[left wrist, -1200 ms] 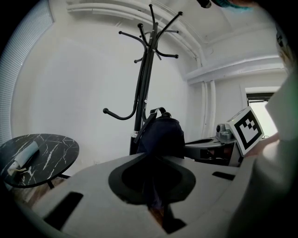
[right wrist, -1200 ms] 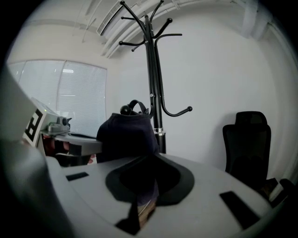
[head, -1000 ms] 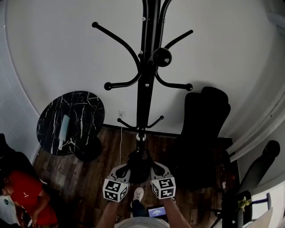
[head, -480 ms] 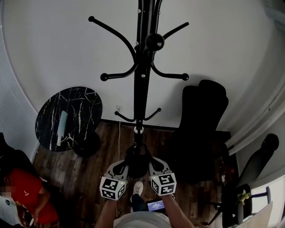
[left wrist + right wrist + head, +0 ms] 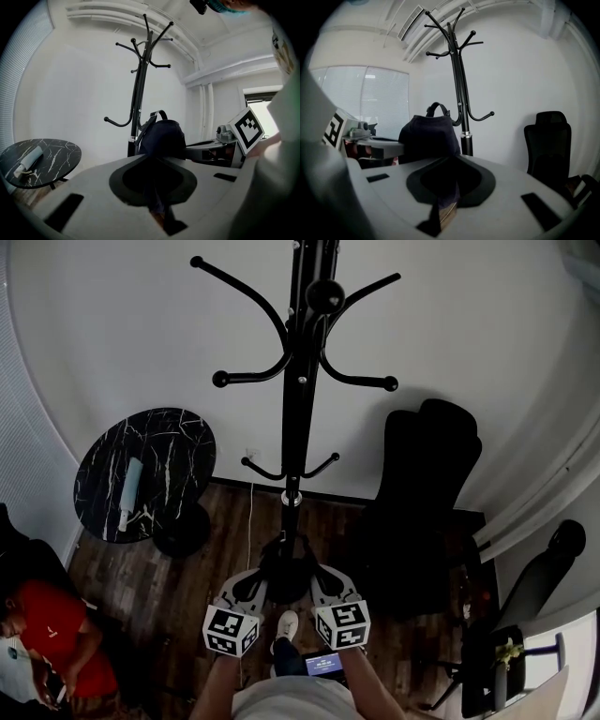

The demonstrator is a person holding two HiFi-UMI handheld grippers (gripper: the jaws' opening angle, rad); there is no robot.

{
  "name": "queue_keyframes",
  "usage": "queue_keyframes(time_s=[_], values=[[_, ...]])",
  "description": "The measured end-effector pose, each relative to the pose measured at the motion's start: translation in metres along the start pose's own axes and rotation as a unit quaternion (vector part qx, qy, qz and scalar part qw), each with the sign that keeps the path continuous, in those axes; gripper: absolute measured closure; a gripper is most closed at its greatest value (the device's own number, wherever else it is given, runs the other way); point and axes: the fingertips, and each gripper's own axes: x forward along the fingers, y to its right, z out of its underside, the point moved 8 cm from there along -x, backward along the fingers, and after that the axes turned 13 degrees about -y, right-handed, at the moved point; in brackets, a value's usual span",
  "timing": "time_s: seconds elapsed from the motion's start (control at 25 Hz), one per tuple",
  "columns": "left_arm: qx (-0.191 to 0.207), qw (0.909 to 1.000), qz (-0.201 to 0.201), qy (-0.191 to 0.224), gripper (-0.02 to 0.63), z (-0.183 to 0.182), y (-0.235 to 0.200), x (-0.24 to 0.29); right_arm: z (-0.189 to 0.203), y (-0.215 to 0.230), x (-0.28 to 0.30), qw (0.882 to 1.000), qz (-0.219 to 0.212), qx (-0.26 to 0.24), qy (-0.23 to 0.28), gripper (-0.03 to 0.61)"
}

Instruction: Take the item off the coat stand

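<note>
Both claws are clamped on the same thing. The left claw (image 5: 157,204) has dark cloth pinched between its closed jaws, and the right claw (image 5: 444,206) grips another fold of it the same way. That thing is a dark bag (image 5: 161,136) with a loop handle on top. It hangs between the two claws, low down and just in front of the pole of the coat stand (image 5: 302,381).

Every hook on the stand that shows in the head view is bare, so I judge the lift-off done and the carry-away under way. The next move calls for drawing the bag back from the pole with both grips kept firm, and watching that the handle does not catch on the lower hooks.

Whether the bag holds anything cannot be told, as no opening faces any view.

Left of the stand is a round dark marble table (image 5: 178,442) with a pale long object (image 5: 131,502) lying on it. A black chair (image 5: 427,493) stands to the right.
</note>
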Motion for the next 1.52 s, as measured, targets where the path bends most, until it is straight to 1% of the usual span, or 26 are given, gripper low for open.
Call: queue_keyframes(time_s=[0.12,0.32,0.48,0.6,0.72,0.92,1.16,1.28,1.52], values=[[0.0,1.0,-0.001,0.005,0.584,-0.001,0.005,-0.006,-0.001,-0.003,-0.008,1.0,0.001,-0.004,0.0,0.546],[-0.016,0.9995,0.007,0.025,0.584,-0.012,0.01,-0.021,-0.01,-0.009,-0.023,1.0,0.004,-0.026,0.013,0.546],[-0.008,0.9988,0.016,0.045,0.584,-0.026,0.019,-0.027,-0.018,-0.008,-0.036,0.999,0.014,-0.032,0.025,0.546],[-0.005,0.9985,0.018,0.052,0.584,-0.031,0.023,-0.029,-0.024,-0.009,-0.041,0.998,0.021,-0.039,0.035,0.546],[-0.009,0.9984,0.016,0.054,0.584,-0.034,0.025,-0.032,-0.027,-0.011,-0.044,0.998,0.019,-0.044,0.036,0.546],[-0.013,0.9974,0.018,0.069,0.584,-0.045,0.025,-0.04,-0.031,-0.014,-0.048,0.997,0.018,-0.053,0.045,0.546],[-0.017,0.9976,0.017,0.064,0.584,-0.039,0.026,-0.039,-0.03,-0.014,-0.048,0.998,0.017,-0.051,0.042,0.546],[-0.018,0.9978,0.017,0.061,0.584,-0.038,0.025,-0.039,-0.028,-0.015,-0.047,0.997,0.019,-0.061,0.041,0.546],[-0.022,0.9977,0.023,0.06,0.584,-0.038,0.023,-0.038,-0.028,-0.017,-0.048,0.995,0.04,-0.075,0.059,0.549]])
